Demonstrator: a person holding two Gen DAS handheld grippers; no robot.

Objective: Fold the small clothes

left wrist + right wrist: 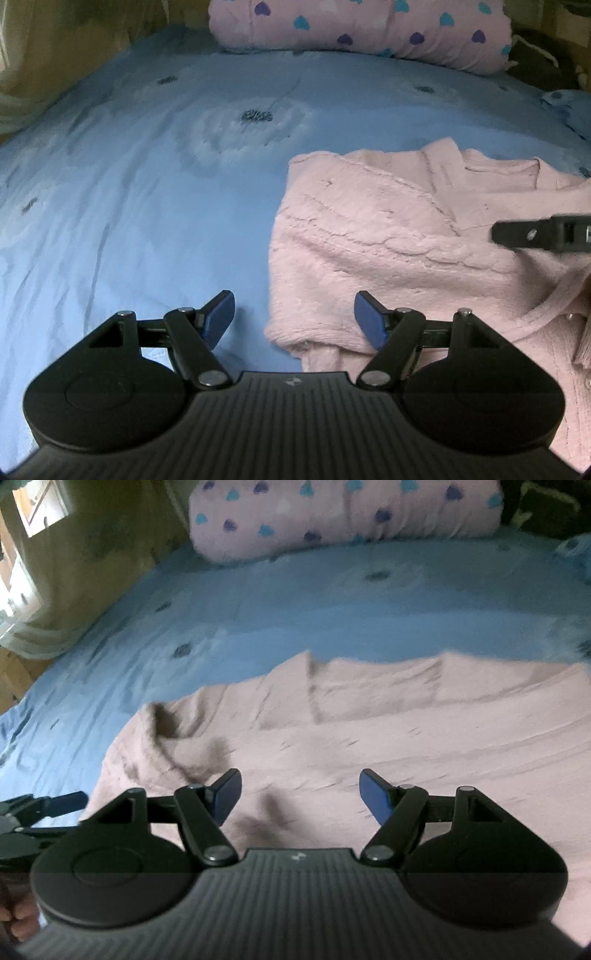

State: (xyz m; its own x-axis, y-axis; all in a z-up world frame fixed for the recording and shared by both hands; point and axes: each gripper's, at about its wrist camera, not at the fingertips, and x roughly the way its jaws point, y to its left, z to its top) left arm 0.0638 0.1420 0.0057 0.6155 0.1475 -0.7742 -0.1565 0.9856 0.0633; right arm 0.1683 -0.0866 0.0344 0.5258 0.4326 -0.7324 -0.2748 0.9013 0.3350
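A pink knitted cardigan [388, 236] lies on the blue bed sheet [147, 192], collar toward the far side. My left gripper [294, 308] hovers open over the cardigan's near left corner, with one pad above the sheet and the other above the knit; nothing is gripped. A black finger of the right gripper [517, 234] reaches in from the right above the cardigan's middle. In the right wrist view the right gripper [299, 781] stands open above the pink cardigan [369, 731], holding nothing. A finger of the left gripper [62, 799] shows at the left edge.
A pink pillow with blue and purple hearts [351, 29] lies across the head of the bed. A curtain [55, 55] hangs along the left side. Dark items [543, 62] sit at the far right corner. Fingers of a person's hand [14, 919] show at the lower left.
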